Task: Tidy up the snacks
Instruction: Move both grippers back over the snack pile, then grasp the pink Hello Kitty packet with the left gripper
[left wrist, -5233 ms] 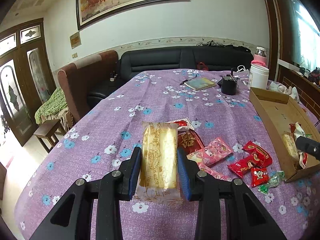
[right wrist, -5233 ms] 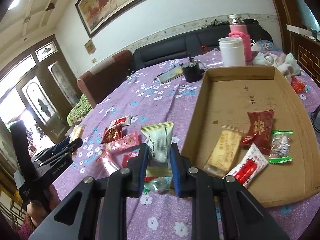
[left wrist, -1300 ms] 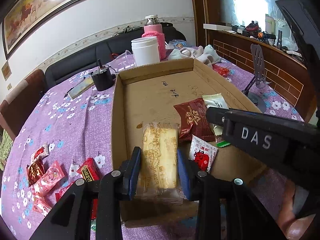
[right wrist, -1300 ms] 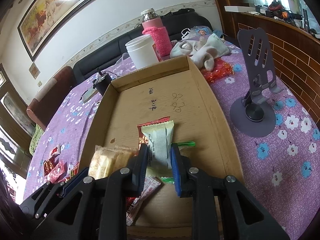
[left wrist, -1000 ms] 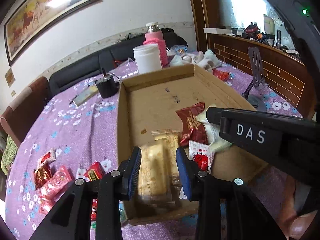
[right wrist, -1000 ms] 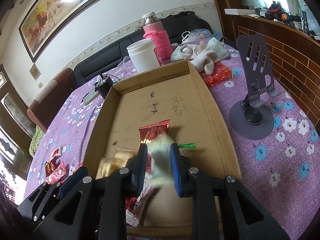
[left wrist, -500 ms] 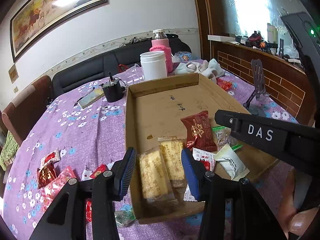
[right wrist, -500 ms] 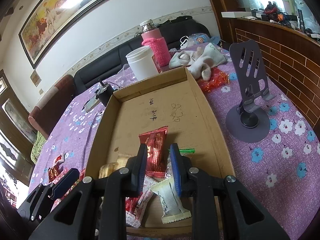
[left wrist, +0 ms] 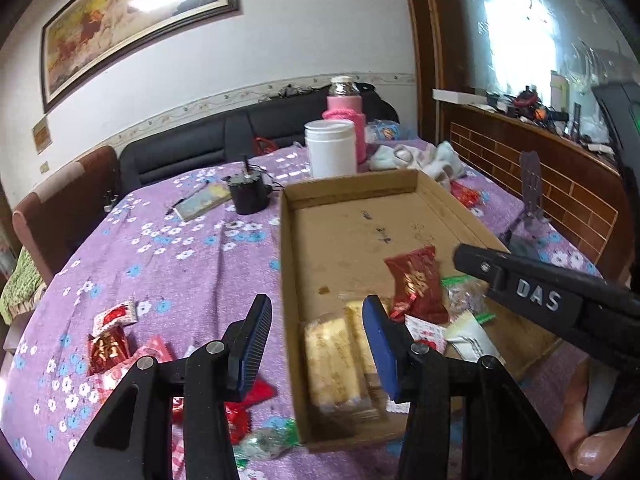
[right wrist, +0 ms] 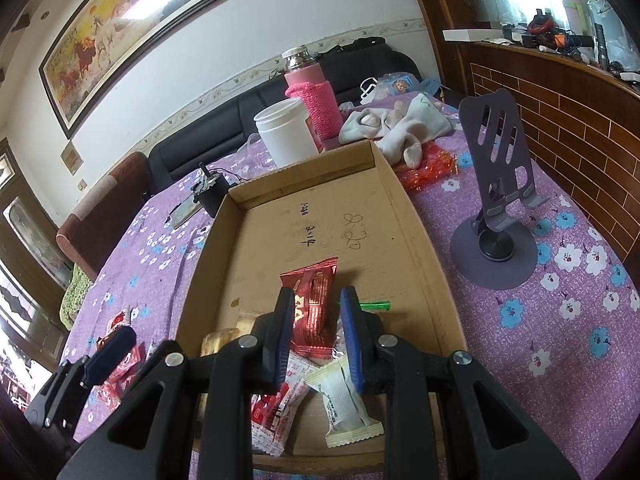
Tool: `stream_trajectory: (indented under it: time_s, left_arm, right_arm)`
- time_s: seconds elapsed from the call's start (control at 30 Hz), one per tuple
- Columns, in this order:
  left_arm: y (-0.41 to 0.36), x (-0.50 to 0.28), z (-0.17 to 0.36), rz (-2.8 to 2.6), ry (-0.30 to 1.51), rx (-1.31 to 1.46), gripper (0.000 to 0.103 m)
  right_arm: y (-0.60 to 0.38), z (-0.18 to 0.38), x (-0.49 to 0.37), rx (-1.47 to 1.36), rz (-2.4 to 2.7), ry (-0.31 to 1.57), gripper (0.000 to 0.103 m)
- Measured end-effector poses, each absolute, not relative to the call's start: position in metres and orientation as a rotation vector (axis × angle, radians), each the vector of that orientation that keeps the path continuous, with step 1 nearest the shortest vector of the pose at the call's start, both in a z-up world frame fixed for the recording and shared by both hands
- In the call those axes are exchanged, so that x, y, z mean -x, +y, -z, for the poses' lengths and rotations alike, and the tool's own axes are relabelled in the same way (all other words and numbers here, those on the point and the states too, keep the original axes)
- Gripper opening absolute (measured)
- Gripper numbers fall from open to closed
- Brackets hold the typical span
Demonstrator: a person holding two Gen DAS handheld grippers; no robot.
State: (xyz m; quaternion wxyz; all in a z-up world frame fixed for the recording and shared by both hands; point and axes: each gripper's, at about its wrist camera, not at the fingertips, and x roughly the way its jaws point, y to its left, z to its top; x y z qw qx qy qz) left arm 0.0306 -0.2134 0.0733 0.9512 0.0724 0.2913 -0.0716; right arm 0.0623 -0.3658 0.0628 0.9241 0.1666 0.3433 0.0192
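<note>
**Snacks going into the cardboard tray, both tools empty**

Tray (right wrist: 404, 200) sits on the desk (left wrist: 180, 248) with its purple flowered cloth, and the near end is filling up. In there: 2 pale yellow wafer packs (left wrist: 332, 360) lying side by side at the near left corner, a dark red pack (left wrist: 416, 284) further in, a white-and-red pack (right wrist: 276, 404), a cream-white pack (right wrist: 344, 400) and a green-ended clear candy (right wrist: 374, 305).

Left tool (left wrist: 316, 344) hangs above the near left corner with its jaws apart. They have just been opening, and the wafer packs lie in the tray below the gap, nothing gripped.

Right tool (right wrist: 316, 332) is over the near middle of the tray, jaws narrow but with a gap, and nothing pinched. The red and cream packs just show through underneath.

Still loose on the cloth left of the tray: a few red and pink packs (left wrist: 108, 344) plus a green-wrapped candy (left wrist: 264, 442) near the tray's front corner.

Behind the tray stand a white jar (right wrist: 284, 132) and a pink-sleeved bottle (right wrist: 312, 100). A grey phone stand (right wrist: 496, 216) is off to the right.
</note>
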Motion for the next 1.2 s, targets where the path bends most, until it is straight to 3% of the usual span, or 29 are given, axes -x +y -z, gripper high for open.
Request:
stream_trajectory:
  time_s: [0.4, 0.53, 0.93, 1.2]
  left_arm:
    - [-0.172, -0.025, -0.091, 0.037, 0.705, -0.093, 0.05]
    - [-0.151, -0.012, -0.088, 0.014, 0.771, -0.077, 0.05]
    - [-0.069, 0.01, -0.044, -0.144, 0.99, 0.152, 0.05]
    - [-0.042, -0.017, -0.023, -0.201, 1.068, 0.307, 0.05]
  right_arm:
    - [-0.366, -0.067, -0.058, -0.336, -0.032, 0.682, 0.022]
    - [-0.363, -0.068, -0.056, -0.337, -0.041, 0.678, 0.028]
    - [-0.359, -0.073, -0.05, -0.353, -0.076, 0.666, 0.029]
    - [-0.35, -0.077, -0.048, -0.342, -0.102, 0.657, 0.034]
